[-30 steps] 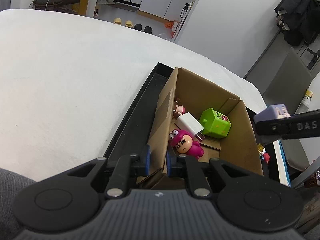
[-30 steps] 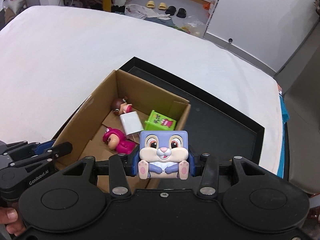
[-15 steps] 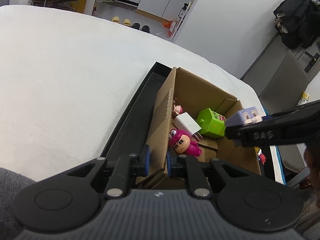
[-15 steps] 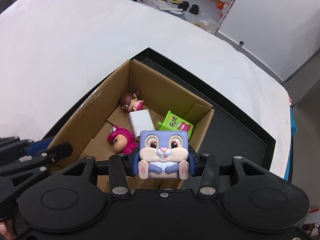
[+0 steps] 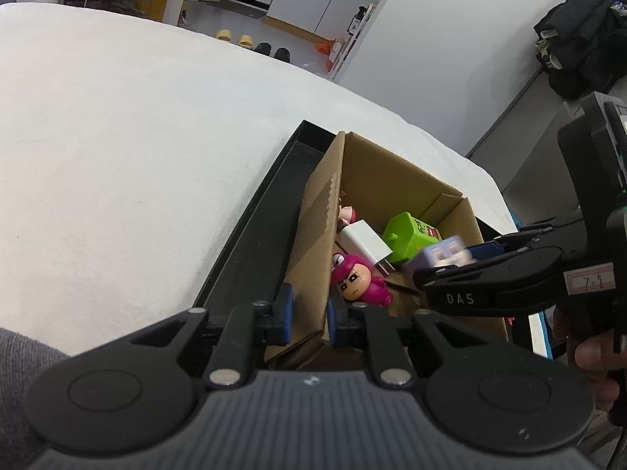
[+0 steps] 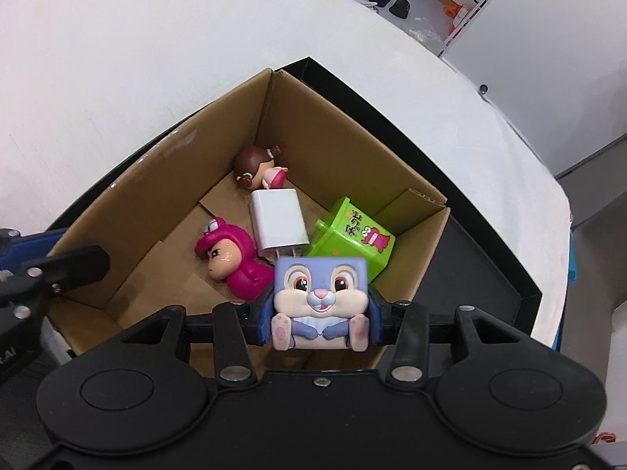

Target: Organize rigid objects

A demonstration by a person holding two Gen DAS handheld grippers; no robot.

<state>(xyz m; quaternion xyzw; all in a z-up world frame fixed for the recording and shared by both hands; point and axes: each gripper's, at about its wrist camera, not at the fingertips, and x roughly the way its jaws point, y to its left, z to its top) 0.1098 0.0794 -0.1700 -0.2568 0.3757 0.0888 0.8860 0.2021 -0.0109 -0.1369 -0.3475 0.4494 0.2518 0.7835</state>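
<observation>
An open cardboard box (image 6: pixel 333 133) (image 5: pixel 380 172) sits in a black tray (image 6: pixel 490 266) (image 5: pixel 254 250). In it lie a pink figurine (image 6: pixel 235 262) (image 5: pixel 358 280), a white charger (image 6: pixel 278 223) (image 5: pixel 364 241), a green toy bin (image 6: pixel 352 239) (image 5: pixel 407 235) and a small brown-haired doll (image 6: pixel 258 166). My right gripper (image 6: pixel 320 313) is shut on a purple bunny cube (image 6: pixel 320 301) (image 5: pixel 441 254), held over the box's near right part. My left gripper (image 5: pixel 307 315) is shut on the box's left wall, near its front corner.
The tray rests on a white table (image 5: pixel 117 149) (image 6: pixel 137 51). The table's far edge drops to a floor with shoes (image 5: pixel 250 43) and white cabinets. A small toy (image 5: pixel 509 319) lies past the box's right wall, mostly hidden.
My right gripper has moved forward and down with the bunny cube, from beside the box to over its inside. My left gripper has kept its grip on the box wall.
</observation>
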